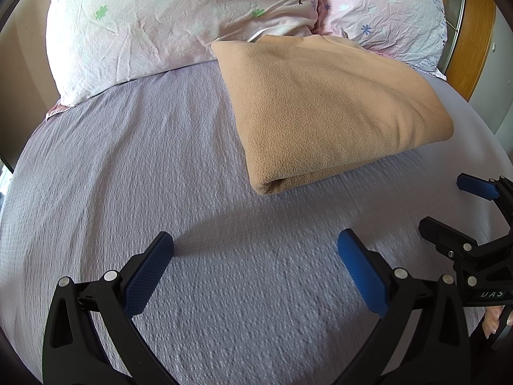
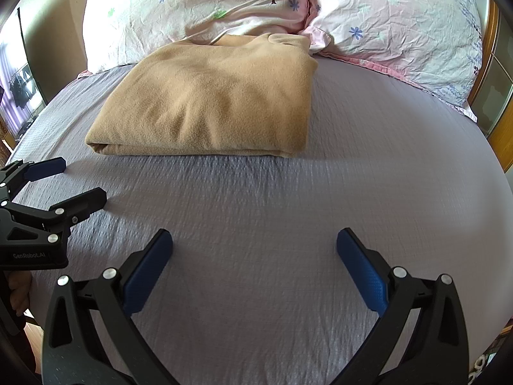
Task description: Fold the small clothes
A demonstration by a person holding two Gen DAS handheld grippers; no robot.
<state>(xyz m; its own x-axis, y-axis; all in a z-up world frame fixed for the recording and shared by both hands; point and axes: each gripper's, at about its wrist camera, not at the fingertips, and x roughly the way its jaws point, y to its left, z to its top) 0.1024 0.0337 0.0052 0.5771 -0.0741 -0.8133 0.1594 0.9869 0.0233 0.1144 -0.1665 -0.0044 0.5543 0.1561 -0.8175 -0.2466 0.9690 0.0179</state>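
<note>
Both the left gripper [image 1: 255,245] and right gripper [image 2: 255,243] gape wide, holding nothing, above bare lilac bedsheet [image 2: 256,199]; the folded tan fleece garment [image 2: 211,102] lies ahead, its folded edge nearest.

Bed [image 2: 368,166] carries a lavender textured sheet. Two floral pillows [image 2: 400,29] lie at its head. Wooden headboard [image 1: 474,41] stands behind the pillows. Beige wall [image 2: 61,32] flanks the bed's left side.

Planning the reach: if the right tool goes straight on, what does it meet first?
Probably bare bedsheet, then the folded tan garment's near edge; depth is uncertain. The open right tool holds nothing.
</note>
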